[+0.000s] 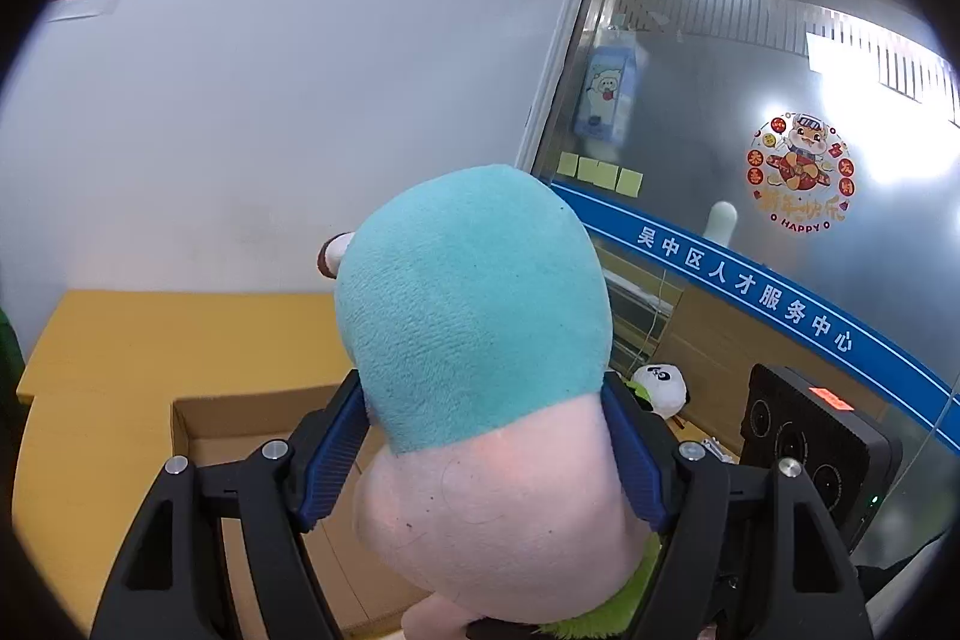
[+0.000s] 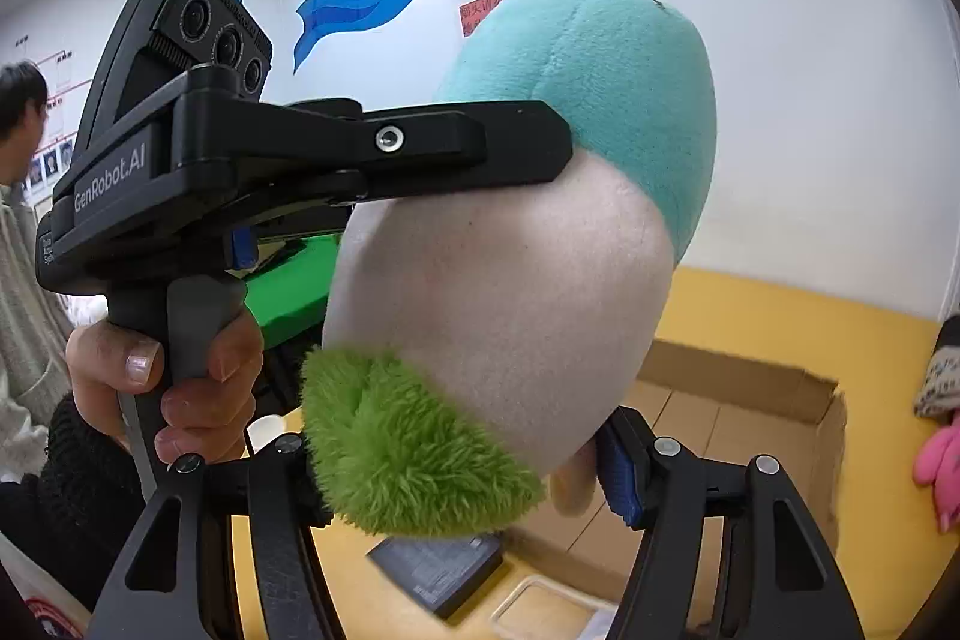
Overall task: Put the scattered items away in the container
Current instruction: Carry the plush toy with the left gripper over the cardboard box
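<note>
- Left wrist view: the left gripper (image 1: 480, 454) squeezes a big plush toy (image 1: 474, 316). Its blue pads (image 1: 333, 454) press on both sides of the toy, so it is grasping the toy.
- The toy is up in the air, in front of the white wall (image 1: 240, 100). The open cardboard box (image 1: 198, 430) sits below and behind it on the yellow table (image 1: 120, 340).
- In the right wrist view, the right gripper (image 2: 456, 466) is around the lower part of the same toy, by its green fluffy bit (image 2: 408, 454). One blue pad (image 2: 618, 472) touches the toy. The other pad is hidden by the fluff, but it looks like a grasp too.
- So both grippers carry one toy. I think it is about to go into the box, but it is not in yet.
- More is left to tidy: a panda toy (image 1: 660, 385) lies on the table, and a pink thing (image 2: 942, 460) lies at the right edge.
- Only the right wrist view shows the hand (image 2: 162, 376) holding the left gripper, a dark flat pack (image 2: 438, 574) on the table, and a person at the far left.
- Only the left wrist view shows the panda and the glass wall with stickers.
</note>
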Available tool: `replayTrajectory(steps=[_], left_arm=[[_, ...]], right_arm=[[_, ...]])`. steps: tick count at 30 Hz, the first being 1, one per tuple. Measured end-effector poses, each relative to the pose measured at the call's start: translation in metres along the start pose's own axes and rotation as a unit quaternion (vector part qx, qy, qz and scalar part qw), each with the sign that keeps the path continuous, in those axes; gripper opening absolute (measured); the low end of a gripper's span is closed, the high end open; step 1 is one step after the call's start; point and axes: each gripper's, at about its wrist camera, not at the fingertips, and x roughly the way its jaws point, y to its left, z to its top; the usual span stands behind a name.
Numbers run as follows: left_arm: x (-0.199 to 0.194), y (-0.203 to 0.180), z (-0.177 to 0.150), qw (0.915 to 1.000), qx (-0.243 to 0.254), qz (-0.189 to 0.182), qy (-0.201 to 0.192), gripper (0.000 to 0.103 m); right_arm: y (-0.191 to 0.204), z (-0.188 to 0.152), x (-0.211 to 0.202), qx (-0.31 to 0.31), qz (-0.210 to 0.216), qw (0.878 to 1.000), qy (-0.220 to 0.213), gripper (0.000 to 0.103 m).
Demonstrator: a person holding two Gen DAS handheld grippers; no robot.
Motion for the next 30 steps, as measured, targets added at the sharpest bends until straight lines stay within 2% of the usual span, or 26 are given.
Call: replayTrajectory(steps=[3, 6, 8, 13, 22, 30], left_arm=[[0.008, 0.011, 0.014, 1.0000, 0.003, -0.003, -0.007, 0.074], [0.016, 0.022, 0.023, 0.9999, 0.008, -0.005, -0.013, 0.074], [0.023, 0.031, 0.029, 0.9999, 0.006, -0.007, -0.014, 0.074], [0.044, 0.051, 0.034, 0.9999, 0.008, -0.004, -0.008, 0.074], [0.083, 0.107, 0.026, 0.9996, -0.024, 0.002, 0.016, 0.074], [0.126, 0.178, -0.003, 0.9952, -0.077, 0.003, 0.060, 0.074]], right_arm=[[-0.011, 0.014, 0.035, -0.007, -0.005, 1.000, -0.001, 0.070], [-0.009, 0.011, 0.036, -0.016, -0.011, 1.000, -0.002, 0.070], [-0.016, 0.034, 0.042, -0.017, -0.015, 1.000, -0.001, 0.070], [-0.016, 0.042, 0.064, -0.017, -0.022, 1.000, 0.007, 0.070], [-0.022, 0.034, 0.135, -0.004, -0.018, 0.999, 0.044, 0.070], [-0.032, 0.006, 0.217, 0.019, 0.009, 0.995, 0.097, 0.070]])
